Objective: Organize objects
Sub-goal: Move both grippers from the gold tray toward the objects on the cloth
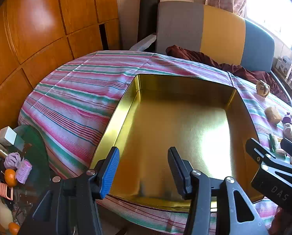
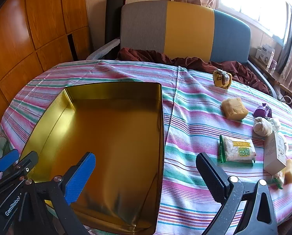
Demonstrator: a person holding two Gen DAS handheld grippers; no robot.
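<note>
A gold tin box [image 1: 114,115] [image 2: 48,121] lies open and empty on the striped tablecloth. My left gripper [image 1: 144,168] is open and empty over the tin's near edge. My right gripper [image 2: 146,174] is open and empty, straddling the tin's right wall; it also shows at the right of the left wrist view [image 1: 273,148]. Snacks lie to the right of the tin: a yellow wrapped sweet [image 2: 222,78] [image 1: 262,88], a tan cake [image 2: 234,108] [image 1: 273,114], a purple wrapped sweet [image 2: 262,110], a white wrapped bun [image 2: 262,126] [image 1: 289,130], a green-edged packet [image 2: 238,151] and a white carton [image 2: 276,150].
A grey, yellow and blue headboard [image 2: 185,29] and a dark red blanket [image 2: 204,62] lie behind the table. Wooden cupboards [image 1: 28,29] stand at left. A glass side table [image 1: 36,156] at lower left holds oranges [image 1: 10,176] and clutter.
</note>
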